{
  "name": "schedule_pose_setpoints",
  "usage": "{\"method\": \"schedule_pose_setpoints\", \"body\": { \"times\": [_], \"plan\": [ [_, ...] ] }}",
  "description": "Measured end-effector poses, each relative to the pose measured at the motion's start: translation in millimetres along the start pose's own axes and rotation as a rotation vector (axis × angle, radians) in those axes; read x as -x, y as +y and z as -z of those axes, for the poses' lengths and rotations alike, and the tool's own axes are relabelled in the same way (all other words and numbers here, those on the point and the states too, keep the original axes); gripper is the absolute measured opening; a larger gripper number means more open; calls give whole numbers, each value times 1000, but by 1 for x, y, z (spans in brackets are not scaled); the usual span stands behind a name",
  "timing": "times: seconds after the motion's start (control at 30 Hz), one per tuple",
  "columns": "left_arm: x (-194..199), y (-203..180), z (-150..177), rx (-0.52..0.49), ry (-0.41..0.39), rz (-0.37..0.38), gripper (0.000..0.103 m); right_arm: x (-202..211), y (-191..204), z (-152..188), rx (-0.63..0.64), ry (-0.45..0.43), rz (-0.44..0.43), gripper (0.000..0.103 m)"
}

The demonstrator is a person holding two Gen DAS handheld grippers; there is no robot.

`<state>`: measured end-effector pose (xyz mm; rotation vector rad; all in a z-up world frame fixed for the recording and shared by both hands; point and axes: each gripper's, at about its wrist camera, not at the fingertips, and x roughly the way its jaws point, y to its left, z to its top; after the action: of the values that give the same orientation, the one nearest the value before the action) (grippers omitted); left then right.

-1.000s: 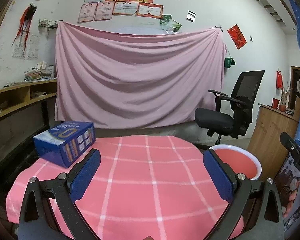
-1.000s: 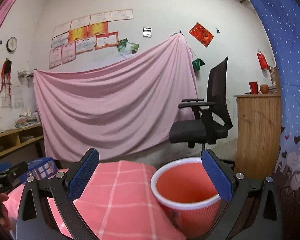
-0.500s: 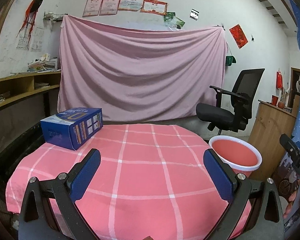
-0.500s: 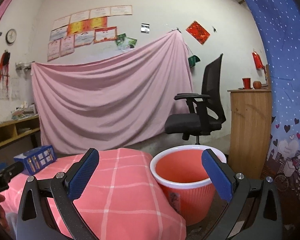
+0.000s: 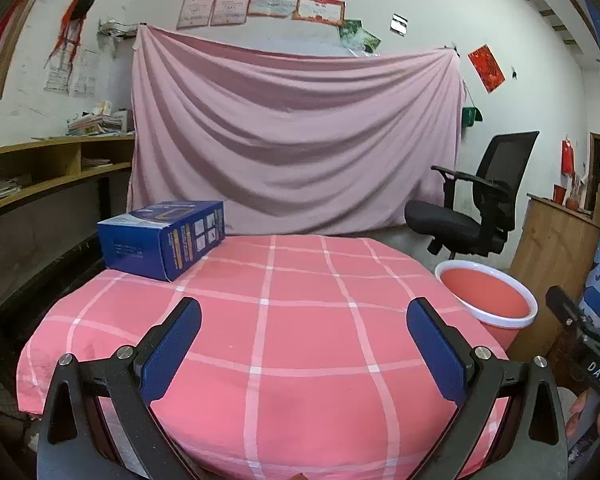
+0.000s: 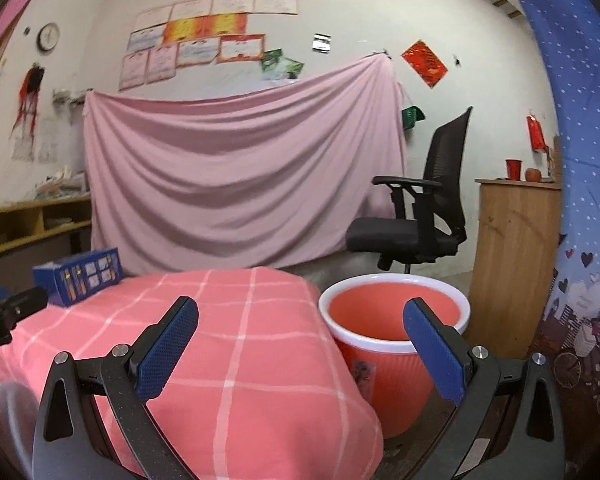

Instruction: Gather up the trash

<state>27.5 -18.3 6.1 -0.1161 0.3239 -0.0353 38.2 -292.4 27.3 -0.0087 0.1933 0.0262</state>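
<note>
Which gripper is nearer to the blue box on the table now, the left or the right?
Left. The left gripper hovers over the table's near edge, the blue box ahead-left of it. The right gripper is farther away, by the red bin.

1. One blue box sits on the table at about ten o'clock.
2. One round table with a pink checked cloth.
3. One red bin with a white rim, off the table at three o'clock.
4. One black office chair.
5. One pink hanging sheet.
6. One wall clock.
7. Two grippers, both empty: left gripper, right gripper.
</note>
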Motion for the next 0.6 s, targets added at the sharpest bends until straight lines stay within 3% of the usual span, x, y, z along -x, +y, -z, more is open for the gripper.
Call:
{"method": "schedule_pose_setpoints", "body": {
  "times": [0.13, 0.33, 0.6],
  "plan": [
    [1, 4, 10, -7, -35, -28, 101, -3, 4, 3, 14, 5, -9, 103],
    [-12, 2, 21, -27, 5, -36, 101, -8, 14, 10, 34, 33, -26, 103],
    [-15, 6, 25, -38, -2, -24, 101, -10, 13, 11, 32, 41, -38, 103]
  ]
}}
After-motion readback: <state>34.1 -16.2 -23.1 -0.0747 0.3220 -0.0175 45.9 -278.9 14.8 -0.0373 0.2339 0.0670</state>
